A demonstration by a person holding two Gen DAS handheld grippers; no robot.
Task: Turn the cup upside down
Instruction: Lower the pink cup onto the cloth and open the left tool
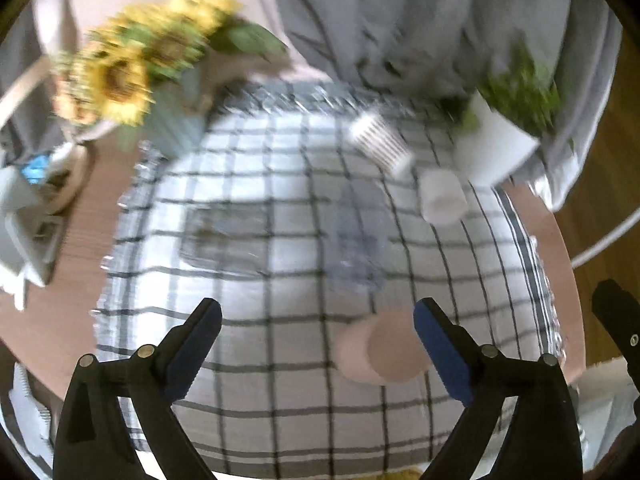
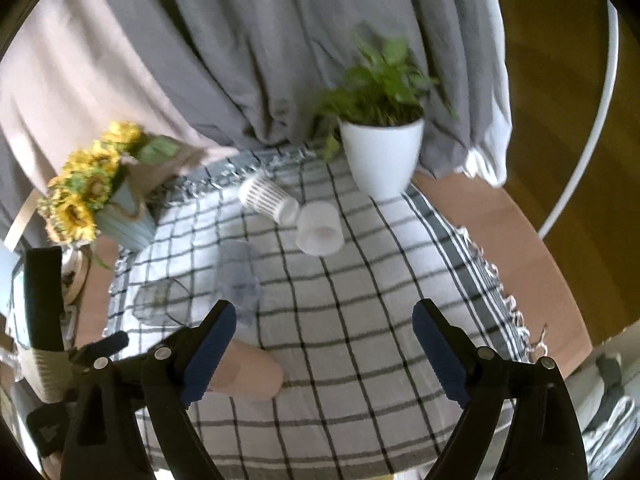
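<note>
Several cups lie on their sides on a checked cloth [image 1: 280,360] [image 2: 360,340]. A pink cup [image 1: 380,356] [image 2: 248,372] lies nearest, just inside my left gripper's right finger and behind my right gripper's left finger. A plain white cup [image 1: 442,196] [image 2: 319,230] and a white ribbed cup [image 1: 380,142] [image 2: 266,198] lie at the far side. Two clear cups [image 1: 358,236] [image 2: 240,276] [image 1: 224,236] [image 2: 156,300] lie mid-cloth. My left gripper [image 1: 318,352] is open and empty. My right gripper [image 2: 324,356] is open and empty.
A sunflower bouquet in a pale blue vase [image 1: 132,68] [image 2: 88,196] stands at the far left. A green plant in a white pot [image 1: 496,136] [image 2: 382,152] stands at the far right. Grey curtains hang behind. The round wooden table's edge [image 2: 520,240] curves right.
</note>
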